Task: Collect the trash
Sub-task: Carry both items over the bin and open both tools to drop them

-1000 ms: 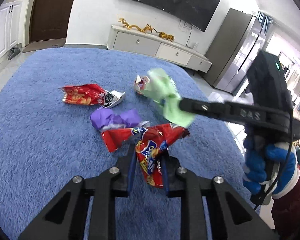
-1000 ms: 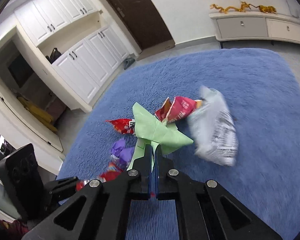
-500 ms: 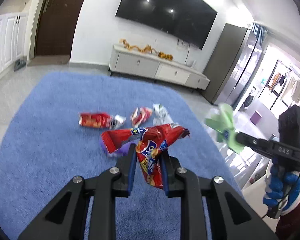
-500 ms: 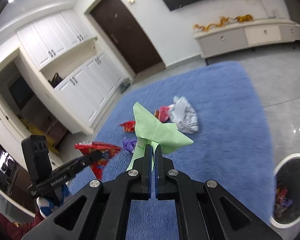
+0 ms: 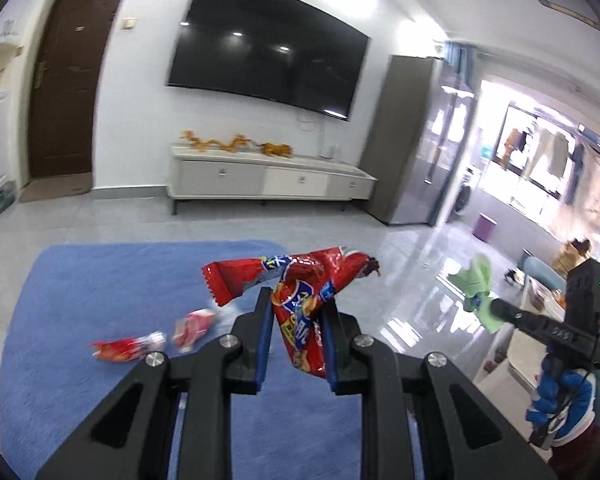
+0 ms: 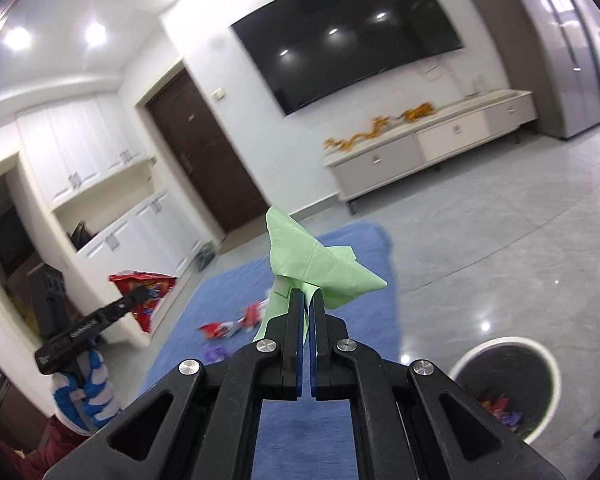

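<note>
Because both of my tools are loaded, what matters is how these scraps behave in a pinch. My left tool (image 5: 296,332) is closed down on a crinkled red foil snack wrapper with blue and yellow print (image 5: 304,292); its pads grip the narrow twisted waist, so the wide printed end fans out above the tips and a short tail hangs below. The film is light, thin and slick, and I judge it could slide out if the grip eased, so the bunched middle is the right place to hold. My right tool (image 6: 305,312) is fully shut on a pale green crumpled sheet of paper (image 6: 316,264), caught by its lower folds, with the peaked bulk standing up past the fingertips. It is almost weightless, soft and easily torn, but less slippery than foil. Below and to the right of my right tool stands a round white-rimmed bin lined with a black bag (image 6: 504,384), some wrappers already inside. More small wrappers lie on the blue carpet (image 5: 100,288) ahead of my left tool.
</note>
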`<state>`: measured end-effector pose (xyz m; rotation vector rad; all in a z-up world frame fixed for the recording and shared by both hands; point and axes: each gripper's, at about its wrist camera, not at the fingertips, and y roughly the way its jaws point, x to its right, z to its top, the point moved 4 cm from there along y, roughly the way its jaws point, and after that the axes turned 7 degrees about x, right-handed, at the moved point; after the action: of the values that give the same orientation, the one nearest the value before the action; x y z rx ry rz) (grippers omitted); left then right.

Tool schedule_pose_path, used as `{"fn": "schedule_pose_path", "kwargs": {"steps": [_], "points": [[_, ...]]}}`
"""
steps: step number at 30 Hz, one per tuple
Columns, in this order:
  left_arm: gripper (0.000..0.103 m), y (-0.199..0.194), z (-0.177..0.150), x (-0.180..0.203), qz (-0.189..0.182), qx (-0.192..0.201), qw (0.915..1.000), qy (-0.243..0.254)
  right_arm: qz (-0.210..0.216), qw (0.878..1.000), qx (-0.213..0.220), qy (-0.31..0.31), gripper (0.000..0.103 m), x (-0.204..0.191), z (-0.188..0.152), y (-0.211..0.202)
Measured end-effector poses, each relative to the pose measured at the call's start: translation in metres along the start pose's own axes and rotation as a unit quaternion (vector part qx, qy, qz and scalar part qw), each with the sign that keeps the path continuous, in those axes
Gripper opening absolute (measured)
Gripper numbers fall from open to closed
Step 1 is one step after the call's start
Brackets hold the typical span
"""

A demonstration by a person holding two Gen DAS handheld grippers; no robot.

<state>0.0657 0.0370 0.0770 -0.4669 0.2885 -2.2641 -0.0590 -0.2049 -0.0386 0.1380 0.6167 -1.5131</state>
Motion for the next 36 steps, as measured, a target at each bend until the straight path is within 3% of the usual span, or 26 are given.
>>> {"fn": "schedule_pose_path", "kwargs": {"steps": [6,14,22,26,29,31,32,36], "points": [[0.021,0.077,-0.014,0.076,-0.038,-0.065,0.9962,0.044,-0.060,0.997,0.005,0.050,0.002,0.079,-0.006,-0.007],[0.024,0.176,-0.076,0.168,-0.074,-0.167,0.9783,0.098,-0.121,0.983,-0.044,0.132,0.005,0.185,-0.048,0.015],[0.024,0.244,-0.136,0.210,-0.081,-0.238,0.9609,0.116,-0.152,0.966,-0.100,0.184,0.006,0.256,-0.094,0.042],[0.039,0.266,-0.156,0.219,-0.088,-0.263,0.9547,0.107,-0.159,0.959,-0.118,0.201,0.006,0.277,-0.111,0.053],[0.048,0.281,-0.164,0.223,-0.092,-0.276,0.9518,0.097,-0.169,0.955,-0.125,0.211,0.014,0.289,-0.120,0.059],[0.050,0.288,-0.169,0.223,-0.091,-0.284,0.9500,0.093,-0.174,0.952,-0.126,0.217,0.037,0.296,-0.126,0.060],[0.050,0.291,-0.171,0.224,-0.090,-0.288,0.9489,0.092,-0.177,0.951,-0.127,0.219,0.041,0.297,-0.128,0.059],[0.050,0.294,-0.178,0.221,-0.087,-0.294,0.9476,0.089,-0.180,0.948,-0.130,0.229,0.043,0.302,-0.133,0.056]]}}
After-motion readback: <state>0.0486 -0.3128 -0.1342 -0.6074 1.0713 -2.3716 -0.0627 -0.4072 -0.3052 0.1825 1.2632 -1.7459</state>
